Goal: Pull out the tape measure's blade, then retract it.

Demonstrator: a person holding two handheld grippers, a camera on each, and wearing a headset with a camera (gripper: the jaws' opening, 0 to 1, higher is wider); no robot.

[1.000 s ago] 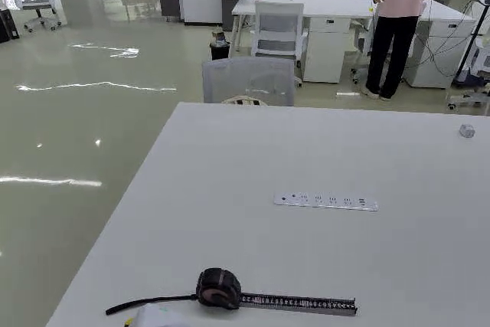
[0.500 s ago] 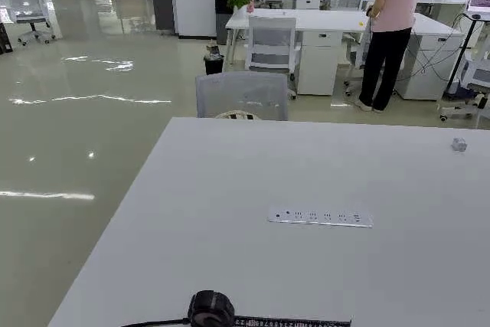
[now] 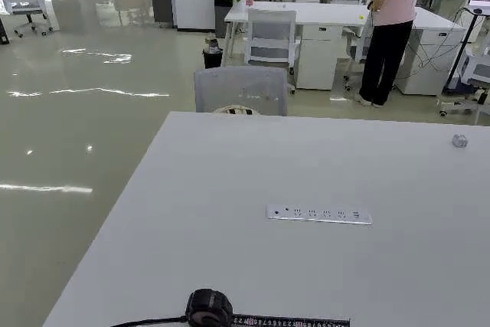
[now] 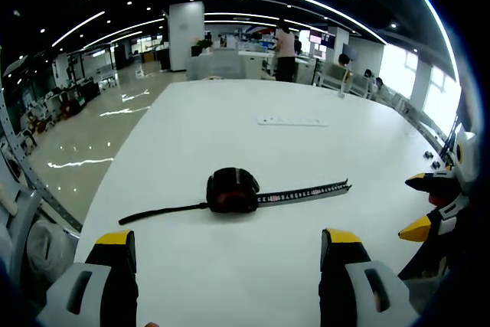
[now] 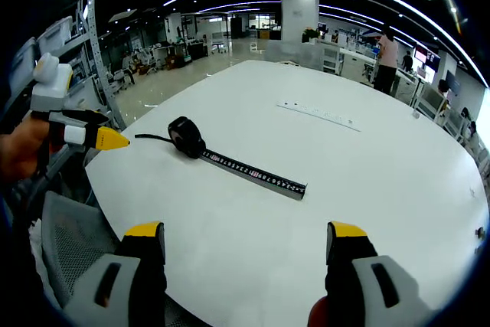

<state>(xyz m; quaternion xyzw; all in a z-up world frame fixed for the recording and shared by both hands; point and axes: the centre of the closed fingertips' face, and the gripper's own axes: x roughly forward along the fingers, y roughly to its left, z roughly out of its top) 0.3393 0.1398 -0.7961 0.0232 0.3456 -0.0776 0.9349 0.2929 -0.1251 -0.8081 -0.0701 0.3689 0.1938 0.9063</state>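
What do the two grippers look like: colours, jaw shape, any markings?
Both the left gripper and the right gripper have two blocky grey jaws with black inner faces and yellow tips. Each jaw has a dark slot in its grey body. I can read no markings.

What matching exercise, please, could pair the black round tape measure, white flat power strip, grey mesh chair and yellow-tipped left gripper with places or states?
1 black round tape measure
2 white flat power strip
3 grey mesh chair
4 yellow-tipped left gripper

A at the far edge of the white table
B open, empty
C blade out
D mid-table

Pairs: 1-C, 2-D, 3-A, 4-B.
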